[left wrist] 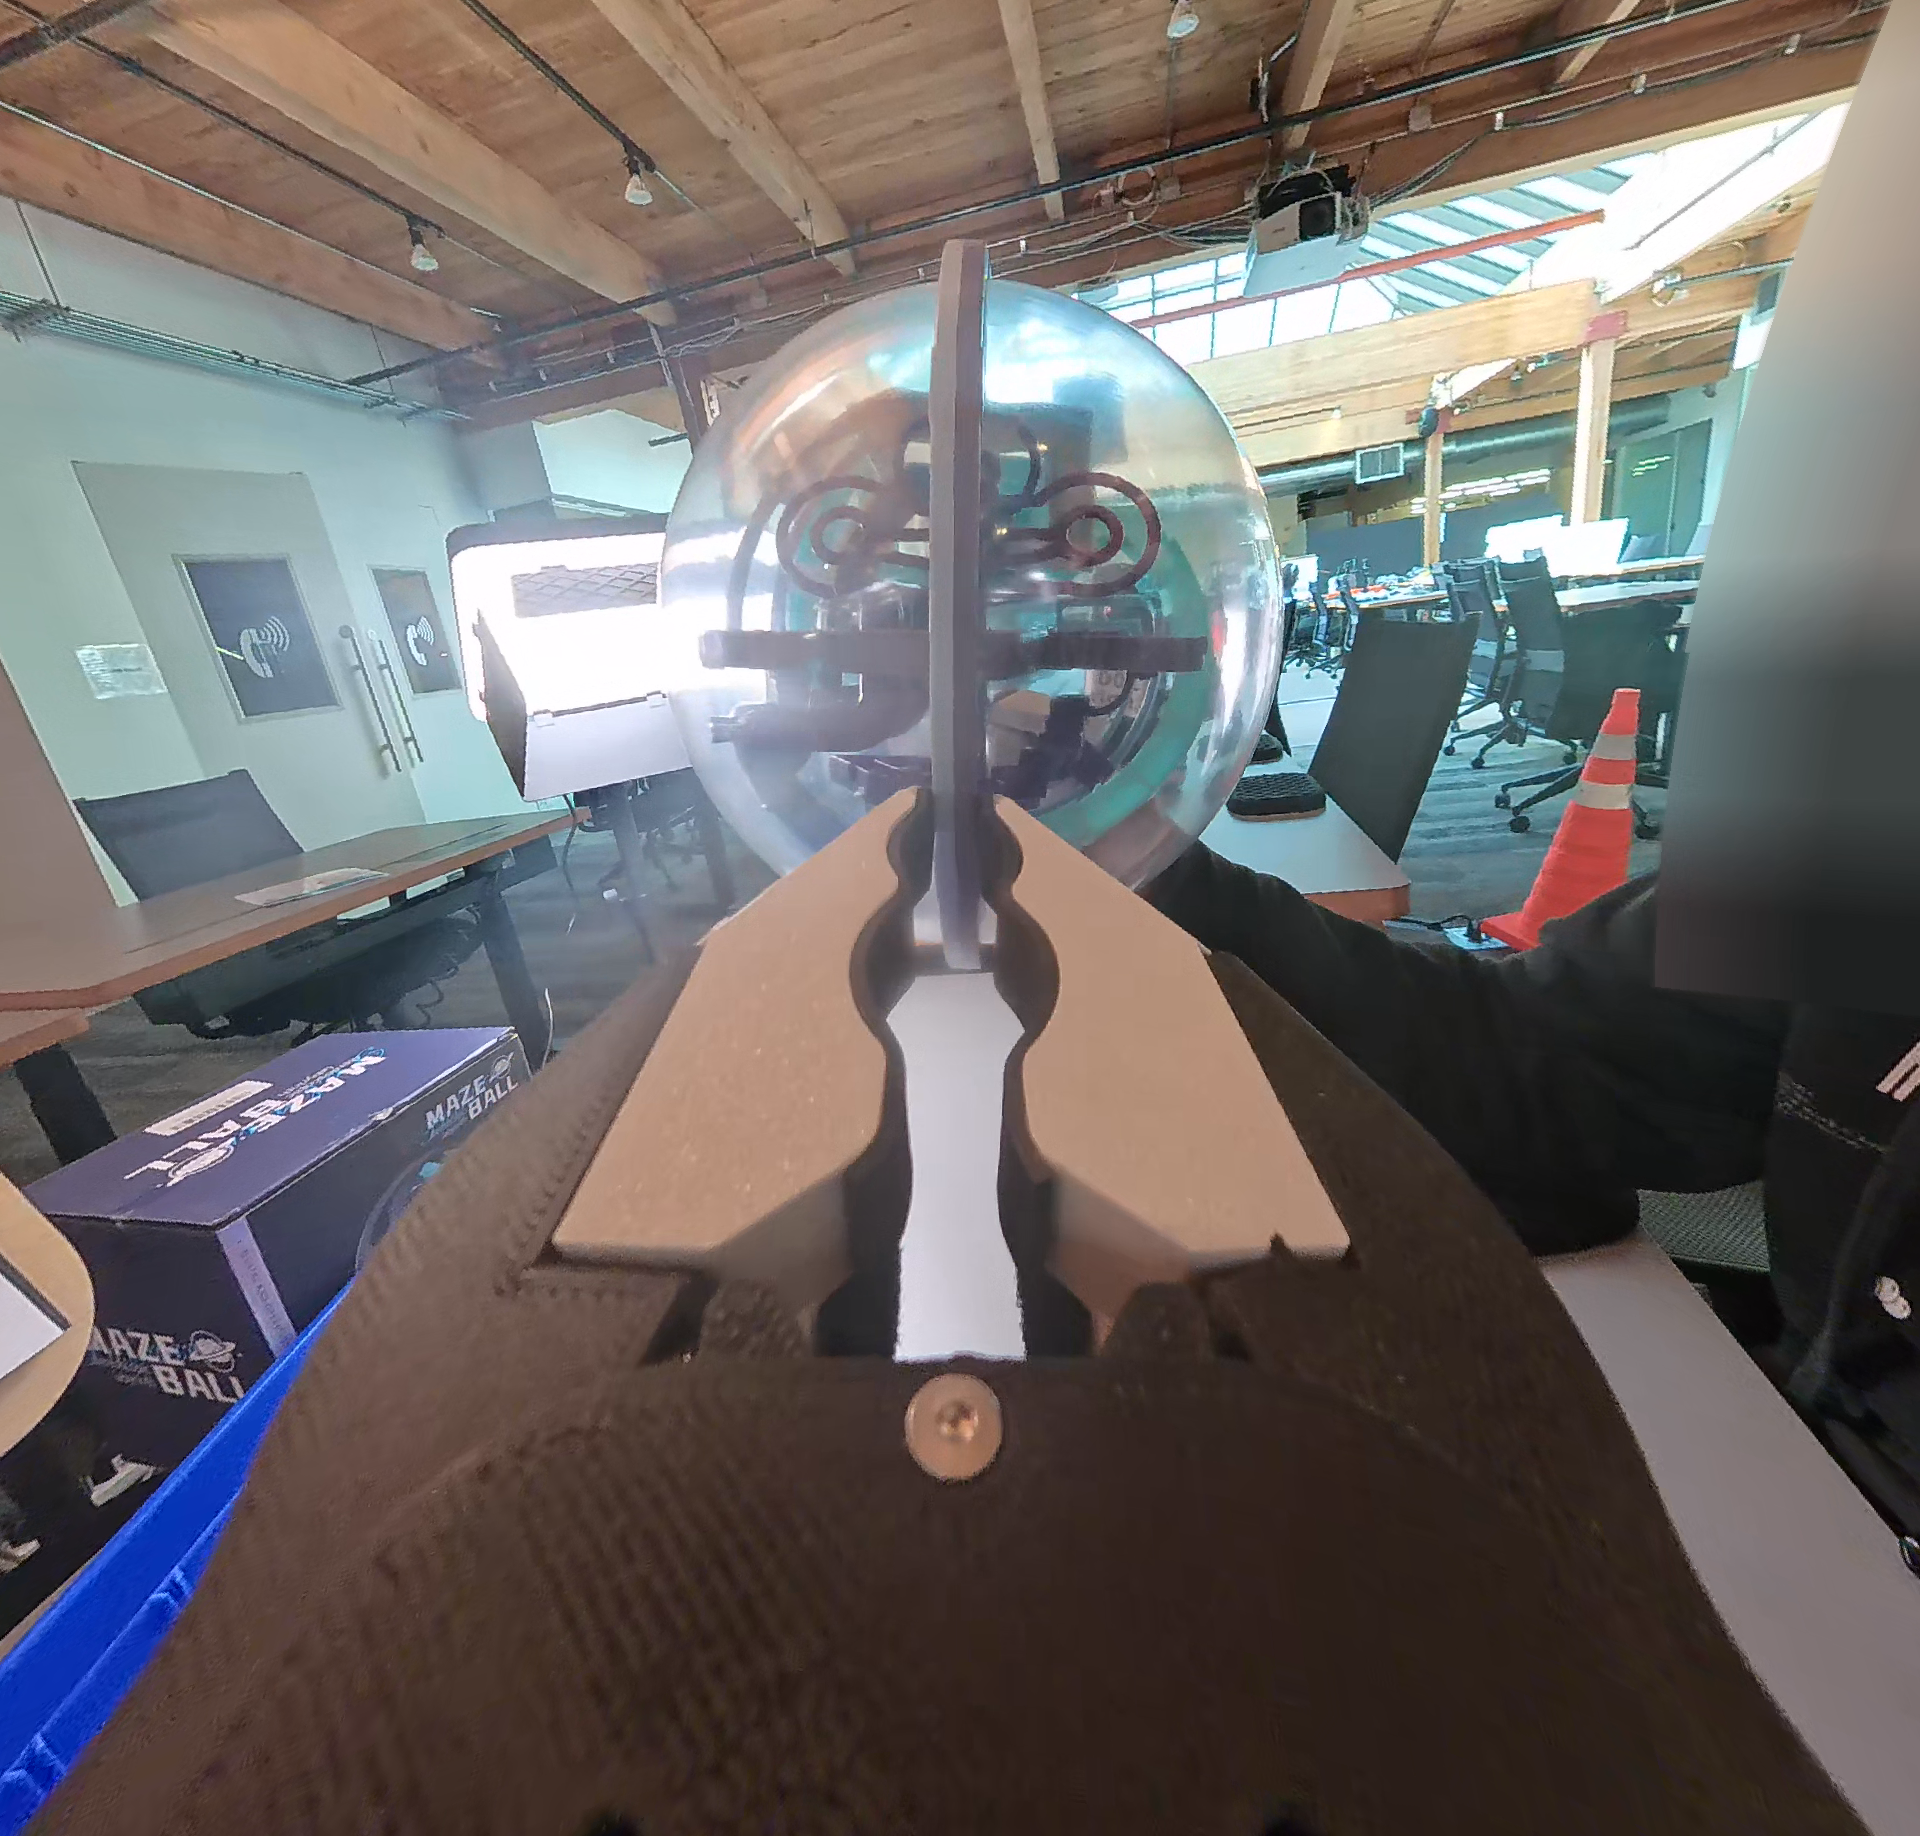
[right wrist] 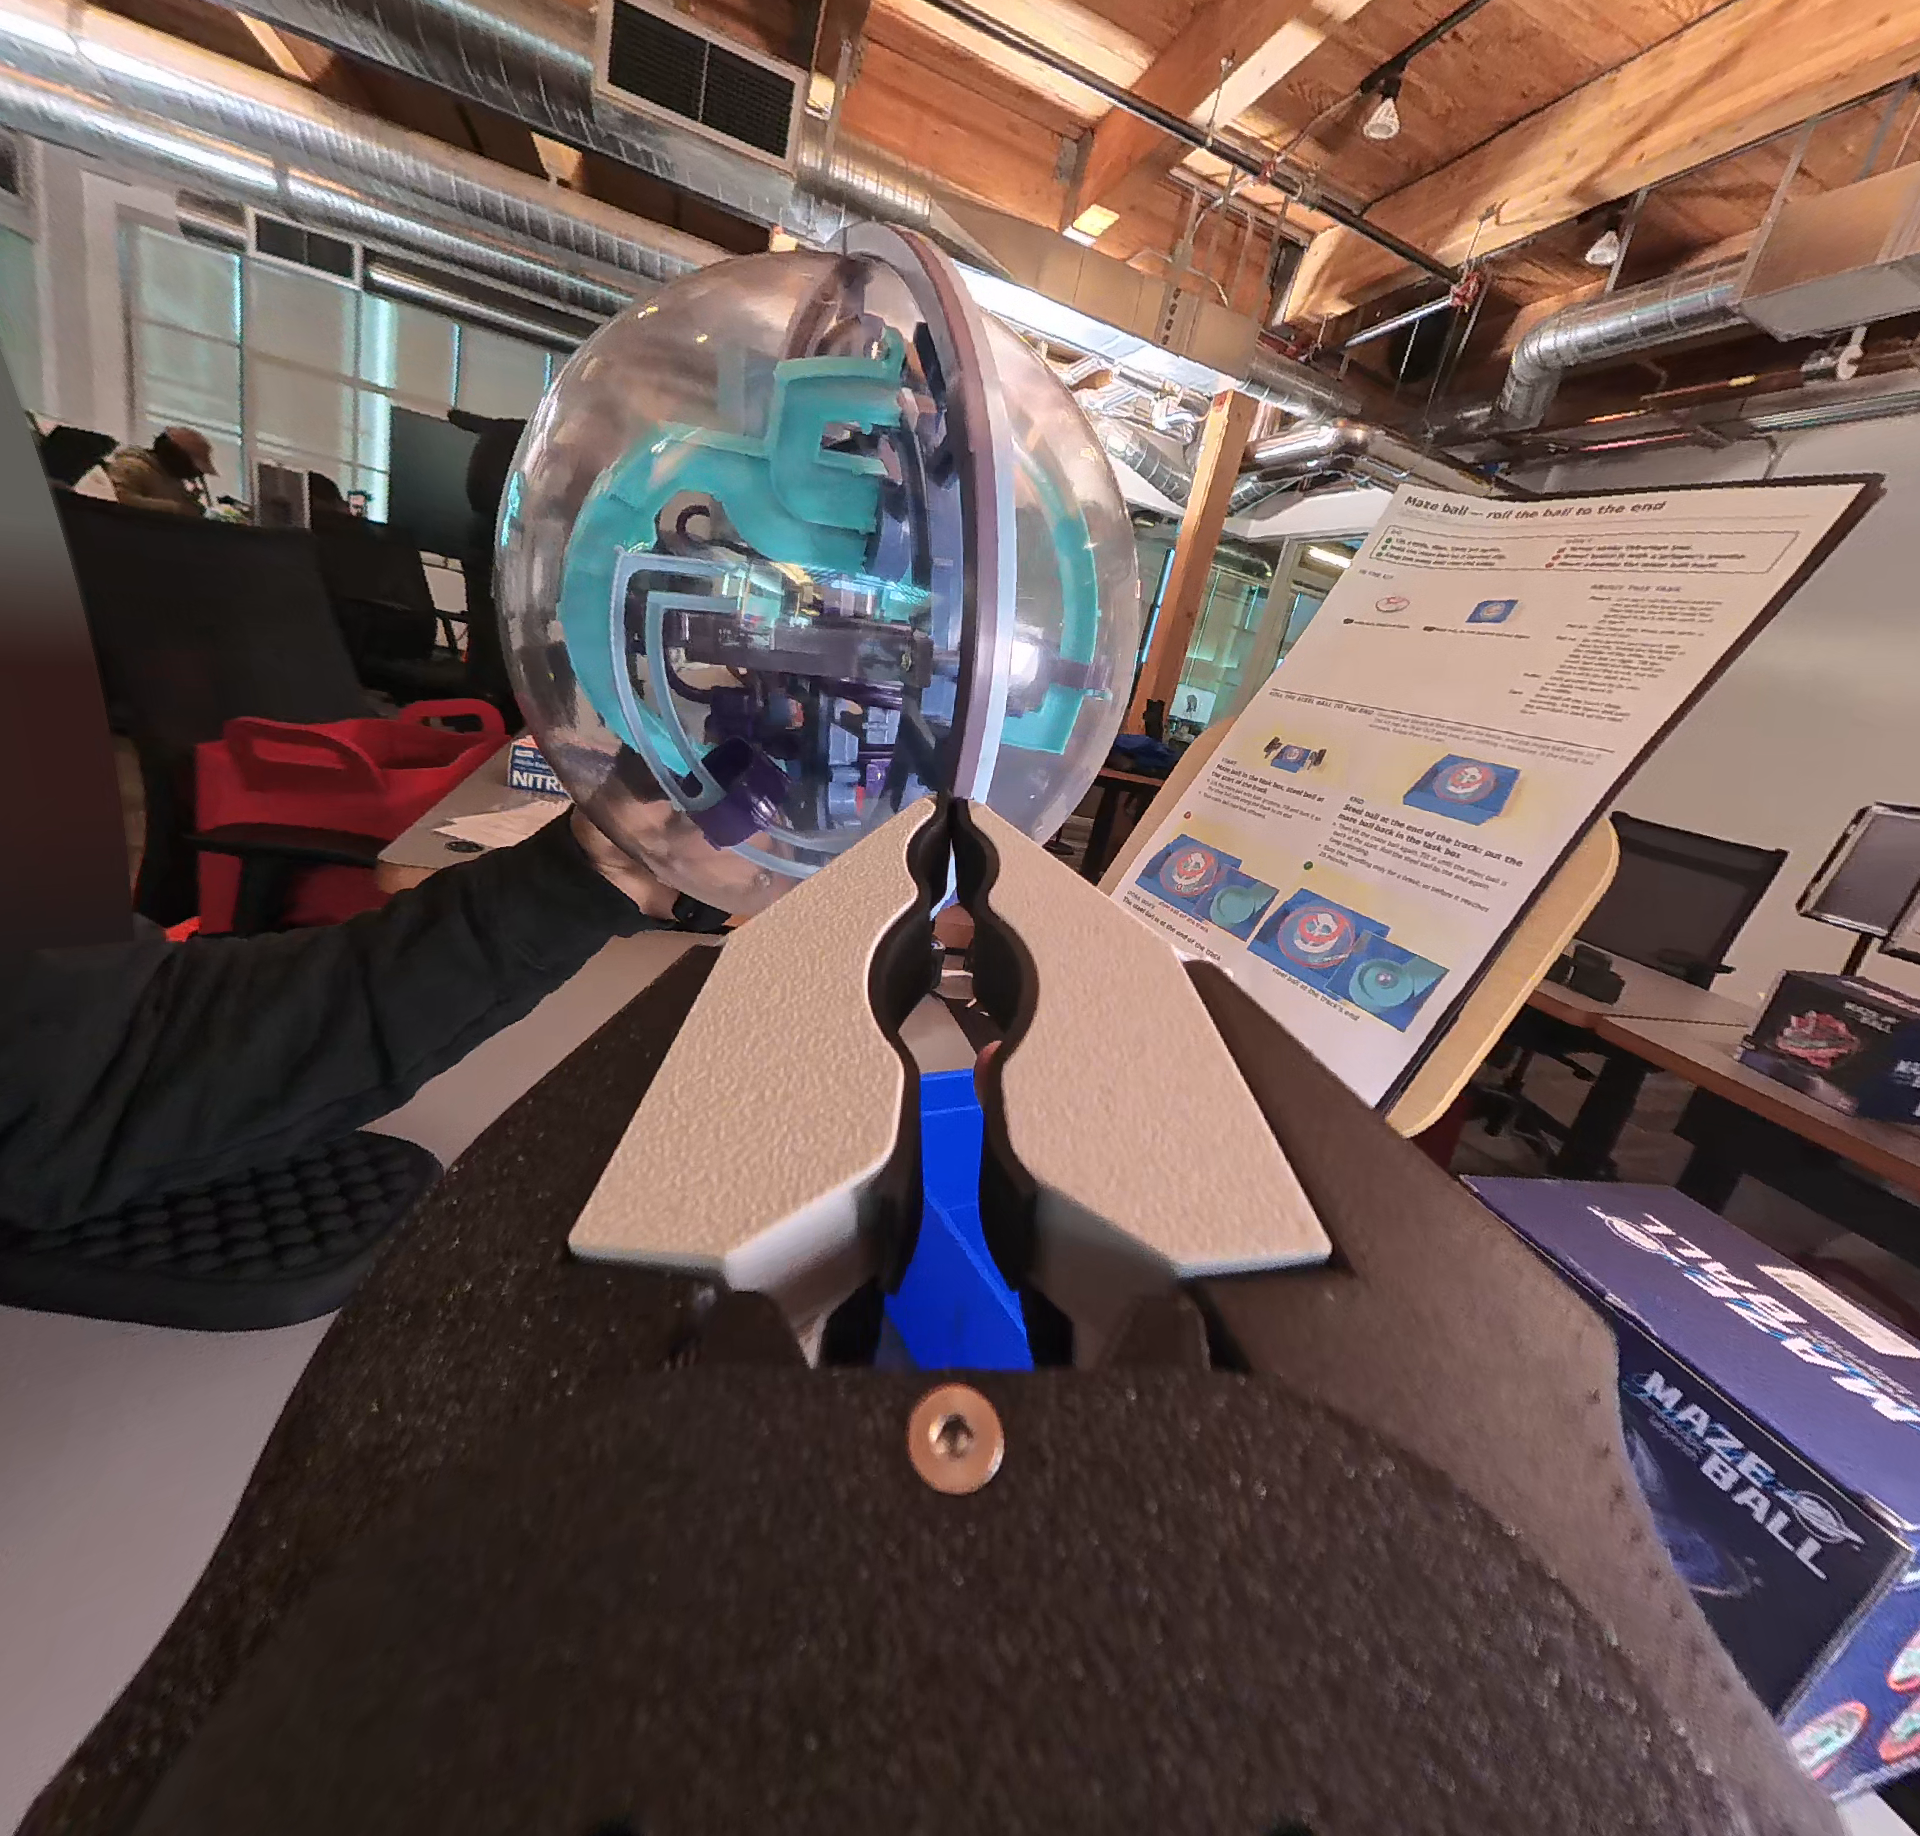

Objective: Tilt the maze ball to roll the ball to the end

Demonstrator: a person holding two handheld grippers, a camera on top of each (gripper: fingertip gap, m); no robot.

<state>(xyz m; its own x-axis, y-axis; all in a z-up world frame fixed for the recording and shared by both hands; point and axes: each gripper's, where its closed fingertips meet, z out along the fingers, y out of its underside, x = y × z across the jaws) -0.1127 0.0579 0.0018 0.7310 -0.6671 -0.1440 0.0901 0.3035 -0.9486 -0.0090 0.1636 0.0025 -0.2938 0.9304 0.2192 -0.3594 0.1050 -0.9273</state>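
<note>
Maze ball [left wrist: 961,581] held up in the air, left gripper [left wrist: 958,851] pinching its flat rim [left wrist: 961,498], right gripper [right wrist: 951,820] pressed shut at the rim's edge — clear shell looks hard, light and slippery, so grip the rim.

Can't find the small ball inside the maze ball [left wrist: 961,581]; the tracks are dark and backlit in my left view. My right gripper [right wrist: 948,812] hides the rim's lowest point, so I can't tell if the pads bite it. Blue bin [left wrist: 135,1620] and printed box [right wrist: 1787,1391] run off frame. Instruction sheet [right wrist: 1507,726] text too small.
</note>
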